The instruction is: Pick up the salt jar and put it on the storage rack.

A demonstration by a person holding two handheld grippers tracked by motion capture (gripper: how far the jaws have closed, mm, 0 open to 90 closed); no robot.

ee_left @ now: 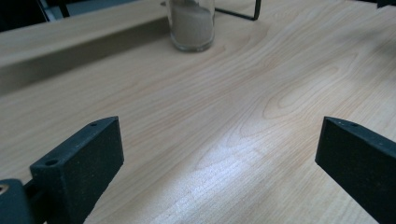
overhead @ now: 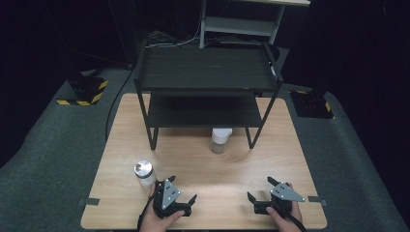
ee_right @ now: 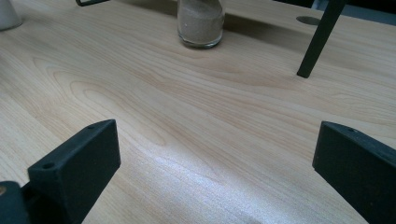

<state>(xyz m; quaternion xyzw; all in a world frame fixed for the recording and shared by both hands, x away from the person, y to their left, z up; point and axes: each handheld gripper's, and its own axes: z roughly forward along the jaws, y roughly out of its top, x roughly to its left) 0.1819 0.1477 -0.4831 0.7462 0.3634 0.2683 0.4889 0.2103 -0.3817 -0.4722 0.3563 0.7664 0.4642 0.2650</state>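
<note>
Two glass jars stand on the wooden table (overhead: 203, 169). A silver-lidded jar (overhead: 144, 174) is near the front left, just left of my left gripper (overhead: 182, 188). A white-lidded jar (overhead: 221, 140) holding pale sandy powder stands at the front edge of the black shelf rack (overhead: 208, 72). In the left gripper view that powder jar (ee_left: 191, 25) is far ahead of my open left gripper (ee_left: 219, 163). It appears as well in the right gripper view, where the jar (ee_right: 201, 23) stands far beyond my open right gripper (ee_right: 217, 163). My right gripper (overhead: 260, 188) rests near the front right. Nothing lies between either pair of jaws.
The two-tier rack has thin front legs, one on the left (overhead: 153, 140) and one on the right (overhead: 251, 140), and the right leg (ee_right: 317, 42) stands close to the powder jar. Bare wood lies between the grippers and the rack. Dark carpet surrounds the table.
</note>
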